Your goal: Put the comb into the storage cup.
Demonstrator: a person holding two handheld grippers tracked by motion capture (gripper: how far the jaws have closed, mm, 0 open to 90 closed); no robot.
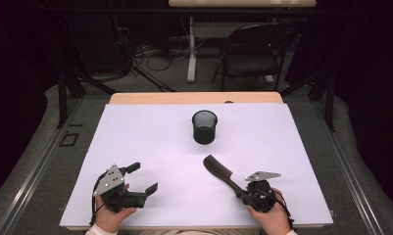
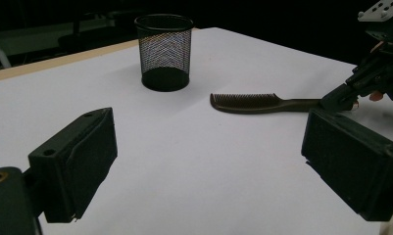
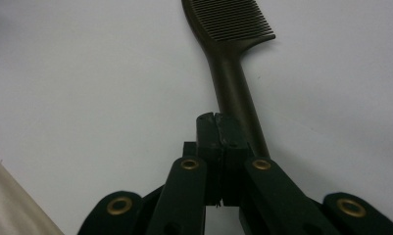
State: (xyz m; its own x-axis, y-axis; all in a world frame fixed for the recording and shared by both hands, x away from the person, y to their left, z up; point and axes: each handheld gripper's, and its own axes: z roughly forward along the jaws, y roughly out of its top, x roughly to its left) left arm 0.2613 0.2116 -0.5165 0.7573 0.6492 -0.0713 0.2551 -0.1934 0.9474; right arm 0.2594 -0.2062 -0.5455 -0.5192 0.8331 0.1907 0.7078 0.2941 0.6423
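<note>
We are seeing the comb (image 1: 218,170) lying flat on the white table (image 1: 150,142), just in front of the mesh cup (image 1: 205,127). The right gripper (image 1: 243,190) is clamping its jaws together on the comb's handle end. The left gripper (image 1: 144,177) is resting well apart, jaws spread wide, holding nothing.

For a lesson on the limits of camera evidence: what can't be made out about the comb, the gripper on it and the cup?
- Comb handle end: right gripper view, hidden behind the closed right gripper.
- Mesh cup contents: high view, too dark.
- Comb tip: right gripper view, cut off by top edge.
</note>
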